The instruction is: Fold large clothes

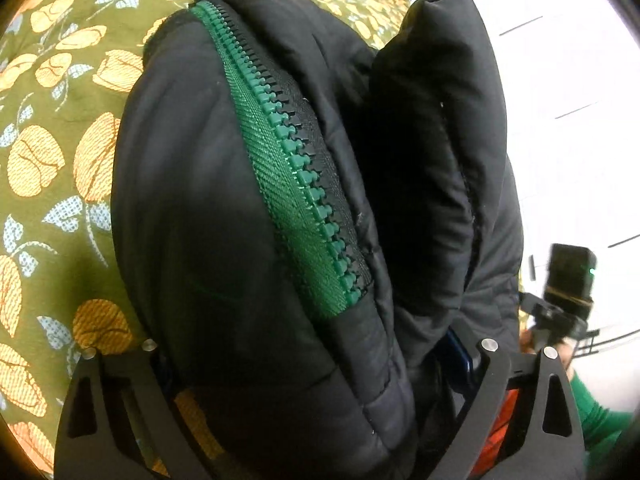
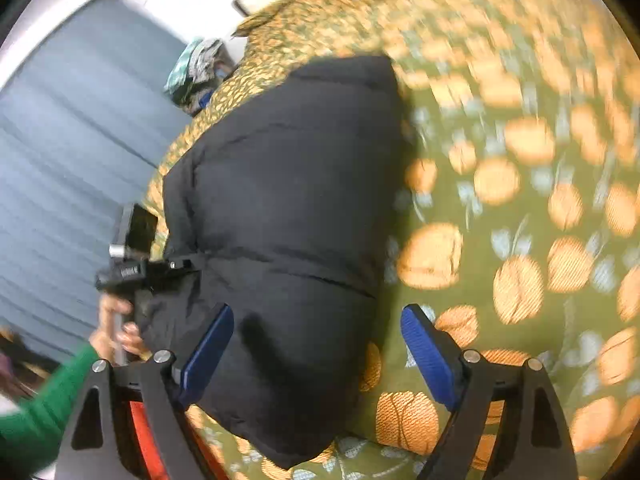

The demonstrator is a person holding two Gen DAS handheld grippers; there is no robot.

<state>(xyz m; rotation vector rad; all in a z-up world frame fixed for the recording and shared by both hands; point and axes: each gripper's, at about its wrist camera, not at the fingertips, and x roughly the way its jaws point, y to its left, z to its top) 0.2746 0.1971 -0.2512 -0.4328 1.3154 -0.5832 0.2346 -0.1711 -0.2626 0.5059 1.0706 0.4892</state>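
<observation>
A black padded jacket (image 1: pixel 192 208) with a green zipper (image 1: pixel 296 184) fills the left wrist view. Its thick folded bulk sits between the wide-set fingers of my left gripper (image 1: pixel 312 360); one blue pad (image 1: pixel 460 360) shows beside the fabric, and I see no pinch. From the right wrist, the jacket (image 2: pixel 288 184) lies as a folded bundle on the bed, with the left gripper (image 2: pixel 132 256) at its left edge. My right gripper (image 2: pixel 316 356) stands open above the bundle's near corner, its blue pads (image 2: pixel 428 360) clear of the cloth. It also appears small in the left wrist view (image 1: pixel 568 280).
An olive bedcover (image 2: pixel 520 240) with orange flowers lies under the jacket. A grey-blue ribbed surface (image 2: pixel 72 160) runs along the bed's left side. A heap of clothes (image 2: pixel 196 68) sits at the far end. A hand (image 2: pixel 116 328) in a green sleeve (image 2: pixel 48 392) holds the left gripper.
</observation>
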